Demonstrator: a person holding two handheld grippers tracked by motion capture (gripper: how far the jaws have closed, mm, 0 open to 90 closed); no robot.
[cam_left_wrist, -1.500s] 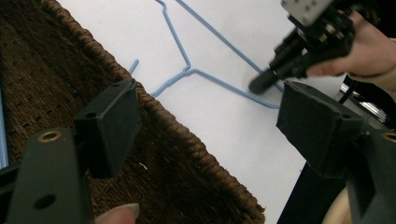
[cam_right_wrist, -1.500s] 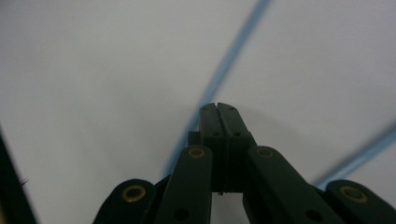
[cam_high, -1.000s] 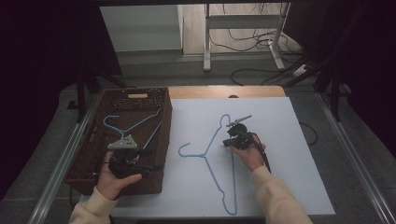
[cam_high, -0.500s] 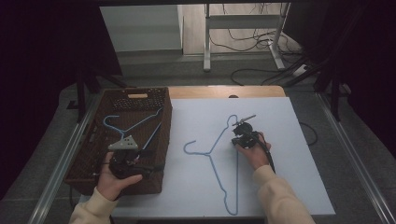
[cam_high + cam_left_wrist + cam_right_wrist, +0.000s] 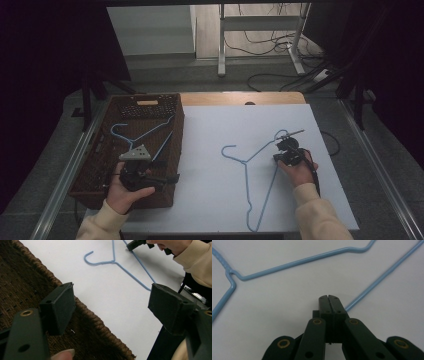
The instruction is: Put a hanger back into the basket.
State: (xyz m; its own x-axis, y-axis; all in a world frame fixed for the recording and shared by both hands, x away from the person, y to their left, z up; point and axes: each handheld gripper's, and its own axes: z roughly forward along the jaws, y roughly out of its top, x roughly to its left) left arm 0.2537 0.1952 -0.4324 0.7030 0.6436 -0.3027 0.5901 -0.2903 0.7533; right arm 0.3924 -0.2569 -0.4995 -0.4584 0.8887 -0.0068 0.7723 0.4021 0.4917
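A light blue wire hanger [image 5: 247,185] lies flat on the white table top [image 5: 210,130], hook to the left. My right gripper [image 5: 278,158] is shut on its long bottom bar, and in the right gripper view the closed jaws [image 5: 329,299] pinch the wire [image 5: 372,287] against the table. My left gripper [image 5: 166,177] is held open and empty over the front right edge of a brown woven basket [image 5: 95,155]. In the left gripper view its jaws [image 5: 111,302] stand wide apart above the basket rim [image 5: 100,322], with the hanger [image 5: 113,262] and the right gripper [image 5: 133,243] beyond.
A second blue hanger [image 5: 142,134] lies inside the basket. Metal rails [image 5: 65,185] run along both sides of the table. Behind the table's wooden back edge [image 5: 240,98] stand a metal frame [image 5: 222,45] and floor cables [image 5: 280,75].
The right gripper has dragged the hanger to the right across the table, and the hanger has turned a little. The left gripper has stayed over the basket.
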